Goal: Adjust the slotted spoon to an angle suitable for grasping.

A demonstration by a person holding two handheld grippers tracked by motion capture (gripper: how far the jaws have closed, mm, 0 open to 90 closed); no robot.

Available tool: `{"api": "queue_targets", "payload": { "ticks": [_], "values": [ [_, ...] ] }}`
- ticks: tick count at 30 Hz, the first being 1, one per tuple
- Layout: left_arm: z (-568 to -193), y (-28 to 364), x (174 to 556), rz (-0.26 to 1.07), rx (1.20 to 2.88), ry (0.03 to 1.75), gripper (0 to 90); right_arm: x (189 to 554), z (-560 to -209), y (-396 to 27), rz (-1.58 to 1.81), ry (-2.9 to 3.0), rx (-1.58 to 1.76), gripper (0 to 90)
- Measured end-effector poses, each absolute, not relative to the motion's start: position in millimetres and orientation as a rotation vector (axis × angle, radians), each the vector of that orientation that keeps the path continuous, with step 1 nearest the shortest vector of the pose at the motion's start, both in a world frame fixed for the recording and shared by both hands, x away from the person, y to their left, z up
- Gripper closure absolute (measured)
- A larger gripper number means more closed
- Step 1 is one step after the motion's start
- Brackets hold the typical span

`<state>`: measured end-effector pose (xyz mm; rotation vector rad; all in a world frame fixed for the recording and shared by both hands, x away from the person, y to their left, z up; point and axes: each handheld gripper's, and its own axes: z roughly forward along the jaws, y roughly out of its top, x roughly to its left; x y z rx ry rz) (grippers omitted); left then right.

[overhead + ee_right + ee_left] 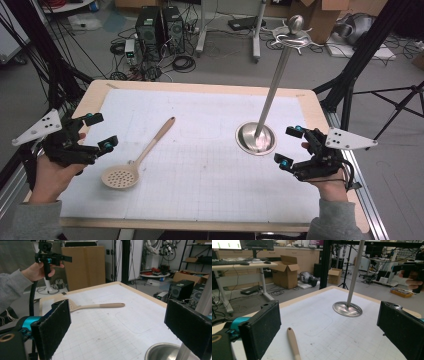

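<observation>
Both grippers' jaws wide, empty — slotted spoon handle just ahead of left gripper; approach low, close mid-handle.

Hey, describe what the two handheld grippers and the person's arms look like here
Both are black frames with teal accents at the joints. The left gripper and right gripper each carry a grey three-cornered plate with small dark dots. Their fingers are flat black blocks with rough, grainy faces. A black cable trails from each gripper. The person wears grey sleeves.
</observation>
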<state>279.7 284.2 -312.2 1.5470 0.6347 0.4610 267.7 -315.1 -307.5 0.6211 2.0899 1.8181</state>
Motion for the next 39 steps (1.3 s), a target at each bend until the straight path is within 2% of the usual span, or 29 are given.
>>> {"api": "queue_targets", "payload": {
  "ticks": [22, 28, 32, 39],
  "values": [
    [-325.5, 278.3, 289.7, 0.478, 1.580, 0.665, 5.7, 265.0, -312.3, -314.1, 1.785, 2.112, 0.658, 6.0],
    [-332.8, 278.3, 296.3, 0.450, 1.602, 0.679, 8.9, 265.2, -314.5, -310.7, 1.775, 2.134, 0.660, 6.0],
    [-337.4, 276.4, 301.9, 0.447, 1.622, 0.706, 13.5, 264.3, -316.4, -310.4, 1.760, 2.149, 0.665, 6.0],
    [-344.0, 275.3, 309.5, 0.477, 1.655, 0.776, 32.0, 261.1, -321.3, -310.9, 1.737, 2.170, 0.683, 6.0]
  ]
}}
